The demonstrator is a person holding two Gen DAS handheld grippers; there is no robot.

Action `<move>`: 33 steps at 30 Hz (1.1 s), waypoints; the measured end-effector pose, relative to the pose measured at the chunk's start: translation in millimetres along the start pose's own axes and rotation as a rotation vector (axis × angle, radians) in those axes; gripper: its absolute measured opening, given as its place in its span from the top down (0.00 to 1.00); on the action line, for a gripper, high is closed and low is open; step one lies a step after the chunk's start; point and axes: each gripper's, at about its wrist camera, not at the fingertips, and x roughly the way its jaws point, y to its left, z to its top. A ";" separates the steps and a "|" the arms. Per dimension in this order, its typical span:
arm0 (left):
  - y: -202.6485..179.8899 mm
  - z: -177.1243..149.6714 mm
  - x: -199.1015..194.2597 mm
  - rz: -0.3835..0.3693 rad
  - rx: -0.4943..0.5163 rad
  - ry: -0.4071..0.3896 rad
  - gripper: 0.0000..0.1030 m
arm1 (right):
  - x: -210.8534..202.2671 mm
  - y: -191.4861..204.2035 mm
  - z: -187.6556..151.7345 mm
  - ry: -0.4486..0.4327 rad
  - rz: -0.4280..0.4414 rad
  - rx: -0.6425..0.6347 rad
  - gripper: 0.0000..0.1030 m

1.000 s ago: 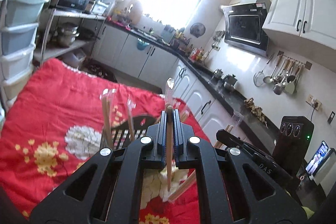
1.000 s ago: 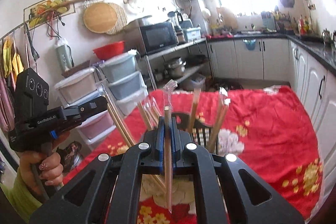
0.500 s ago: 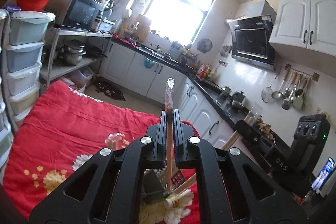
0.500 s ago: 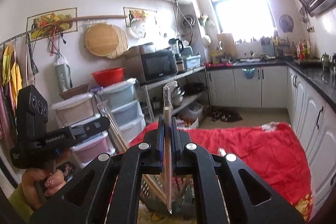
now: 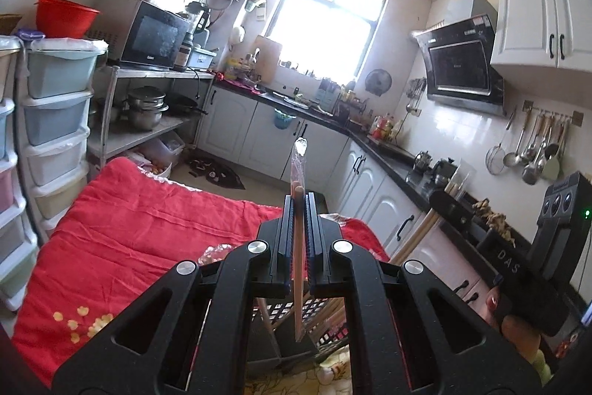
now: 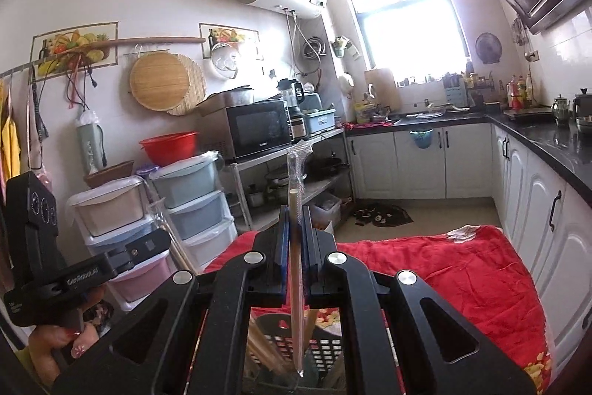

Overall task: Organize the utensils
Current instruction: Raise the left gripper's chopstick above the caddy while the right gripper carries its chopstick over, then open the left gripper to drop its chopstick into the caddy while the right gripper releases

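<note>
Left wrist view: left gripper [image 5: 297, 210], jaws clenched on a slender pale wooden chopstick in a clear plastic sleeve [image 5: 298, 247], held upright near its upper part, lower tip hanging above a black slotted plastic utensil basket [image 5: 318, 313] on a red floral quilted cloth [image 5: 148, 221]; more wrapped sticks lean in the basket. Right gripper [image 5: 449, 198] at the frame's right, gripping its own wrapped stick. Right wrist view: right gripper [image 6: 295, 221], jaws clamped on a second pale sleeved wooden chopstick [image 6: 296, 265], upright over the same basket [image 6: 322, 343]. Handling, as judged: light, stiff, thin; the glossy sleeve is likely slippery, so a firm pinch on the wood, not the empty crinkled sleeve end
</note>
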 end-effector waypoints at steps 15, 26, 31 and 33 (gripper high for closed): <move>0.5 -41.7 26.0 0.010 0.029 0.090 0.97 | 27.7 -11.7 -46.7 0.094 -0.036 -0.003 0.94; 1.9 -57.8 32.4 0.004 0.029 0.130 0.97 | 37.1 -10.6 -71.6 0.179 -0.050 0.000 0.94; 2.9 -61.2 29.3 0.005 0.030 0.137 0.86 | 33.5 -12.7 -75.4 0.191 -0.054 0.010 0.79; 2.5 -61.8 26.1 0.012 0.035 0.136 0.79 | 30.7 -13.5 -76.0 0.193 -0.054 0.010 0.79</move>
